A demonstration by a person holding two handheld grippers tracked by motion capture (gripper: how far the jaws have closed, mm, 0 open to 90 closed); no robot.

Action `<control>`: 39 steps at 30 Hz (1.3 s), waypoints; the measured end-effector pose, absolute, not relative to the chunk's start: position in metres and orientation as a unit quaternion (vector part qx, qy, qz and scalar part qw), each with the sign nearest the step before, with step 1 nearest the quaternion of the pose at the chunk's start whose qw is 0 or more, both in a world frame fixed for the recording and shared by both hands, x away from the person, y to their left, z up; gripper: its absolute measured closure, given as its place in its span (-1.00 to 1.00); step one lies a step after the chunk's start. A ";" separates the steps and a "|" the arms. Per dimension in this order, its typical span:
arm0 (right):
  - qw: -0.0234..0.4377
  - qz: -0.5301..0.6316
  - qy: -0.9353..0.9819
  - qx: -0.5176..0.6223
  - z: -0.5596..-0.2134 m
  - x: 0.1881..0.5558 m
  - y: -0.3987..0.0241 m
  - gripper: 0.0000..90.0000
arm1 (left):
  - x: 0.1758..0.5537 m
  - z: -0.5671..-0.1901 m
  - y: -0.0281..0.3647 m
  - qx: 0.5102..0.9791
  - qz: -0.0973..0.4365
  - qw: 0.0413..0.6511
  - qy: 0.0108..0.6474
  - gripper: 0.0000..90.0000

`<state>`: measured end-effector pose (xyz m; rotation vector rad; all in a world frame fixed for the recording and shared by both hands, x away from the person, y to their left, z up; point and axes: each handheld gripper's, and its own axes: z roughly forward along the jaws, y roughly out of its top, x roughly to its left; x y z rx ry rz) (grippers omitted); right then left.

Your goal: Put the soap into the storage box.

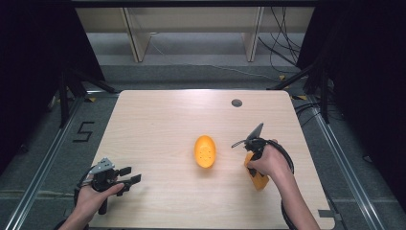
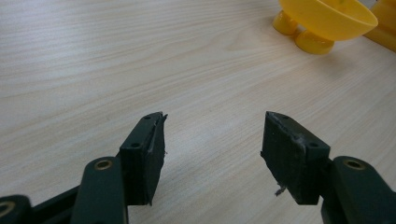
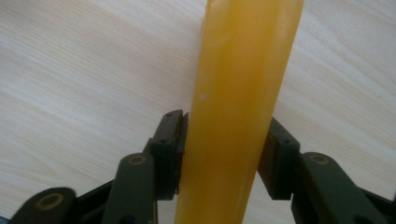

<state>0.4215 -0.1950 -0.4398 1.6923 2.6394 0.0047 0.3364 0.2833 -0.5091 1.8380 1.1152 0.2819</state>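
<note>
My right claw (image 3: 224, 154) looks straight down its jaws at a long yellow-orange block (image 3: 238, 112) standing between them, and both pads lie against its sides, so I have it clamped at a middling width. From above, that block (image 1: 259, 180) pokes out below my right hand (image 1: 268, 162), resting on the table (image 1: 158, 120) near its right edge; there my right claw (image 1: 249, 143) itself is mostly covered by my hand and its cable.

My left claw (image 2: 212, 140) stands wide apart with nothing between the pads, just bare wood grain under them. Beyond it, at the upper right of its view, I see a yellow bowl-like piece (image 2: 327, 18) on stubby round feet, which the high view cannot tell me: from there the same piece (image 1: 205, 151) reads as an oval orange dish with small holes in its floor, lying at the middle of the table. I see nothing inside it.

In the high view my left claw (image 1: 128, 177) sits at the table's near left corner, held in my left hand (image 1: 93, 196).

The table is pale wood with a round cable grommet (image 1: 236, 103) near its far edge. Around it lie grey floor, a taped figure five (image 1: 84, 131) at left, dark curtains and loose cables.
</note>
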 end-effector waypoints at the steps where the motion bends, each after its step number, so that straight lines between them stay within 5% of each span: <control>1: 0.000 -0.002 0.841 0.541 -0.440 0.422 -0.195 0.29 | 0.336 -0.509 0.283 0.749 0.114 0.468 0.455 -0.14; 39: -0.016 0.019 0.821 0.570 -0.408 0.418 -0.184 0.37 | 0.336 -0.510 0.284 0.748 0.113 0.470 0.454 -0.14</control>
